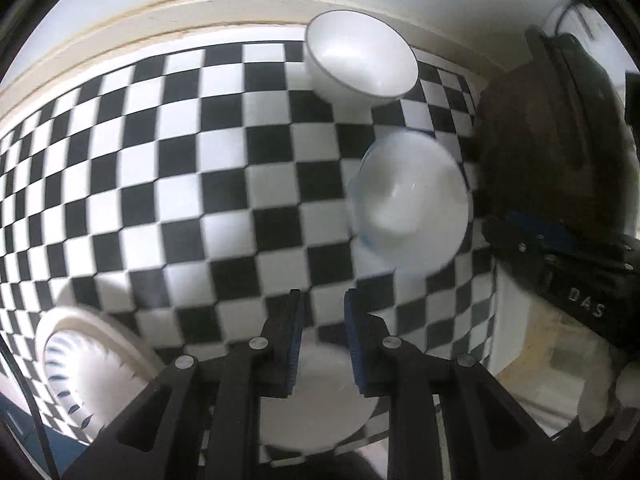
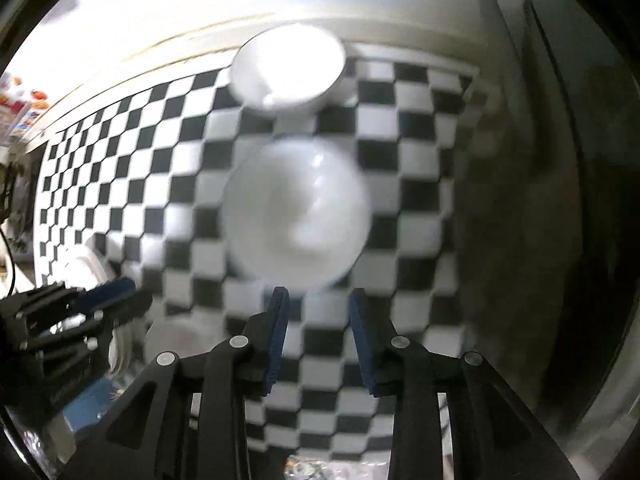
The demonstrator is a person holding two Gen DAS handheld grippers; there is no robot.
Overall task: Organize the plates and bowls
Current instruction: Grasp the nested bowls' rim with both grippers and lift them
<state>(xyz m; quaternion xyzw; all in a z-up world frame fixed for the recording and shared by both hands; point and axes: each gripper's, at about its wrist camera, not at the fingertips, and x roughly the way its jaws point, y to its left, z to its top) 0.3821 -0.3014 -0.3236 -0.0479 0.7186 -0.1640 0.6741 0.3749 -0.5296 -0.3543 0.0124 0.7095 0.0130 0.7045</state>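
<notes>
On a black-and-white checkered tablecloth (image 1: 180,184) stand two white bowls: one at the far edge (image 1: 360,56) and one nearer (image 1: 412,204). Both show in the right wrist view, the far bowl (image 2: 288,68) and the near bowl (image 2: 296,212). A plate with blue rim marks (image 1: 84,376) lies at the left. A plain white plate (image 1: 320,400) lies under my left gripper (image 1: 322,308), which is open and empty. My right gripper (image 2: 318,300) is open and empty, just short of the near bowl. The left gripper appears at the left in the right wrist view (image 2: 100,304).
A dark brown chair back (image 1: 548,132) stands at the table's right side. A cream table edge and white wall (image 1: 160,12) lie beyond the cloth. The right gripper's black body (image 1: 568,272) shows at the right of the left wrist view.
</notes>
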